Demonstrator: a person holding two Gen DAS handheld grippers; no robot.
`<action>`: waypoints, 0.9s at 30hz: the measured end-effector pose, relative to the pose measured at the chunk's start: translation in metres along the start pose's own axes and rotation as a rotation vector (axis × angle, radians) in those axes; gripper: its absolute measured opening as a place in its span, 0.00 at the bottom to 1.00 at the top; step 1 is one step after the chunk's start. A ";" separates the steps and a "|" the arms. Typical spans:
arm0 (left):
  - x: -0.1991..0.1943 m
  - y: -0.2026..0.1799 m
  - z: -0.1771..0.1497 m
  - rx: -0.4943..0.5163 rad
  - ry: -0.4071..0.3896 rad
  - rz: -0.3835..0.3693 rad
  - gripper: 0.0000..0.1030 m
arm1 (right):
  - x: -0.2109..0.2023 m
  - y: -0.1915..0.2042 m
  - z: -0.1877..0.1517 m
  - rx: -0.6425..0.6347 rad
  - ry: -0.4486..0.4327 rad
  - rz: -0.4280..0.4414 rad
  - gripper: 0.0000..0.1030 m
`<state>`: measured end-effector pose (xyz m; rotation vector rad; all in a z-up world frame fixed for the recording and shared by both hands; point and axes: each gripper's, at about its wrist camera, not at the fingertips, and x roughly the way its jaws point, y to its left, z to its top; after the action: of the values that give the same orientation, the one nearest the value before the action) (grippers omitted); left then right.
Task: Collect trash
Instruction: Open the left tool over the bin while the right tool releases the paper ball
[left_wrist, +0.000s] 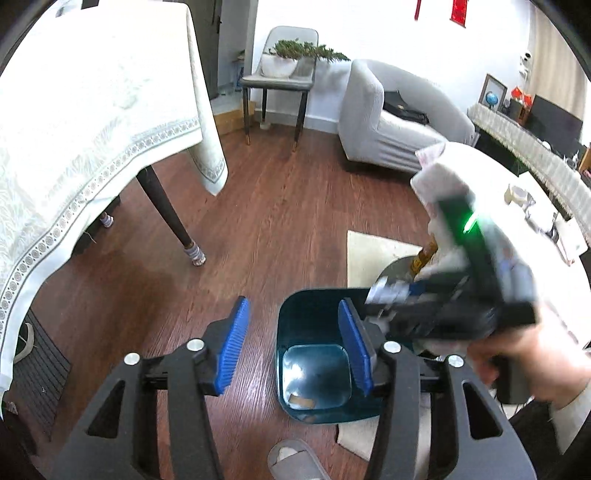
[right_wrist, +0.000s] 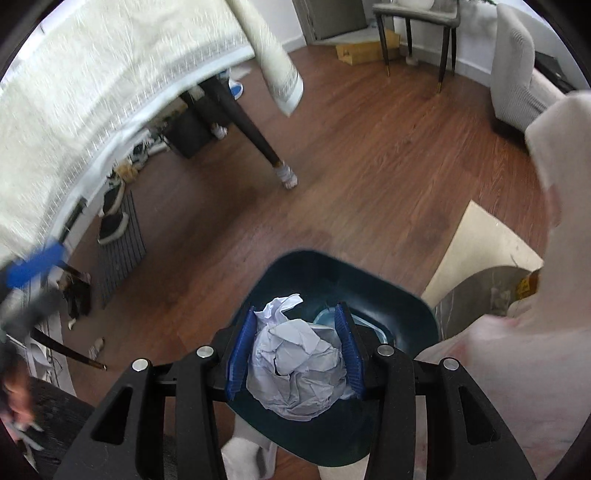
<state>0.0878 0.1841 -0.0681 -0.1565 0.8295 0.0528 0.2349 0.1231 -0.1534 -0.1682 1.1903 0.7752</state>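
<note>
So the bin (right_wrist: 399, 306) sits on the floor (left_wrist: 288, 206), right below the right gripper (right_wrist: 295, 343), which has a crumpled paper ball (right_wrist: 295, 365) wedged between its pads, hanging over the bin's opening. The left gripper (left_wrist: 291, 343) is over the bin's left rim with nothing in it. The table (left_wrist: 74, 110) is off to the left, its leg (left_wrist: 166, 210) behind the bin. Chair (left_wrist: 277, 81) and sofa (left_wrist: 388, 122) are against the far wall, sofa right of the chair.

I find no legible text, label, brand or number in either wrist view; any printed marks are too blurred to read.
</note>
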 end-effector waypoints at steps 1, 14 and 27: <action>-0.003 -0.001 0.003 -0.003 -0.011 -0.005 0.48 | 0.005 -0.001 -0.003 -0.004 0.009 -0.002 0.44; -0.024 -0.020 0.020 0.016 -0.072 0.011 0.34 | 0.061 -0.002 -0.039 -0.052 0.143 -0.076 0.48; -0.050 -0.035 0.043 0.008 -0.167 0.018 0.34 | -0.001 0.009 -0.037 -0.103 0.008 -0.023 0.56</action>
<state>0.0899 0.1568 0.0016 -0.1348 0.6639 0.0781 0.2009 0.1102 -0.1644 -0.2692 1.1548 0.8168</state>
